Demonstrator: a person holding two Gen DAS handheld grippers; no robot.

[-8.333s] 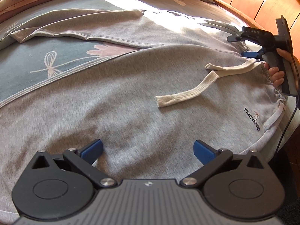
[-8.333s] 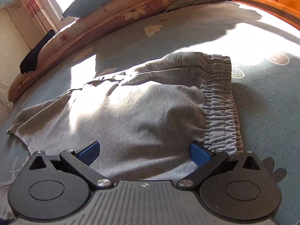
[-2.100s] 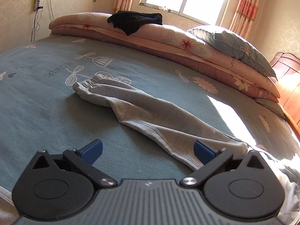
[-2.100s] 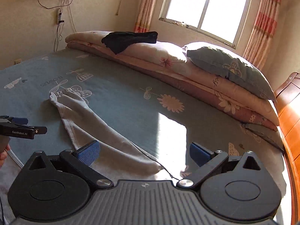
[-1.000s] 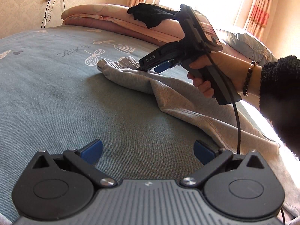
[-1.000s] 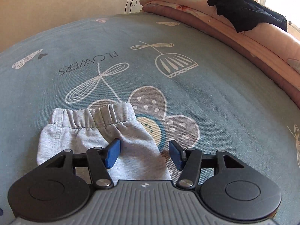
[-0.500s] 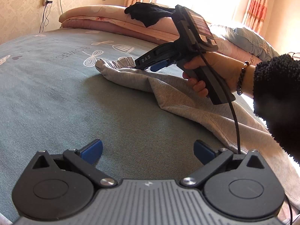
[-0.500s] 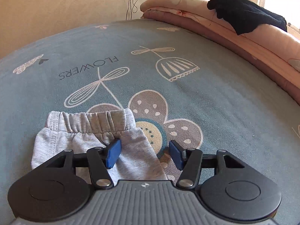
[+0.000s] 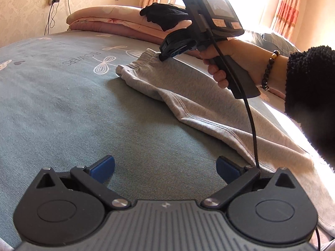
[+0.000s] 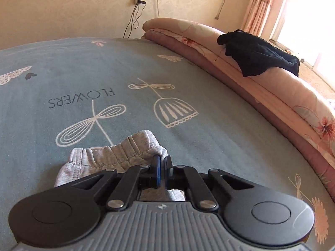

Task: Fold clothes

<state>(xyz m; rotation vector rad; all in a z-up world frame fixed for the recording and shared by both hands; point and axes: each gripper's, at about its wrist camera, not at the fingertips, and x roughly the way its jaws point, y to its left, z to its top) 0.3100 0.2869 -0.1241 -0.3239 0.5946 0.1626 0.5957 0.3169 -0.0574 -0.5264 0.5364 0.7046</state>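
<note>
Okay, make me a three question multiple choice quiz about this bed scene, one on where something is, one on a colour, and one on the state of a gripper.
1. Where does the black garment lie?
A. on the folded quilts at the far side of the bed
B. on the floor
C. under the grey sweatpants

2. What colour is the bed sheet?
A. red
B. blue-grey with white flower prints
C. plain white

3. How stands the right gripper?
A. wide open above the sheet
B. out of view
C. shut on the cuff of the grey sweatpants

Answers:
1 A, the dark cloth is draped over the pink quilt stack.
2 B, the sheet shows white drawings and the word FLOWERS.
3 C, its jaws have just been closing, and the blue pads meet with the elastic cuff pinched between them. The left gripper is the open one.
</note>
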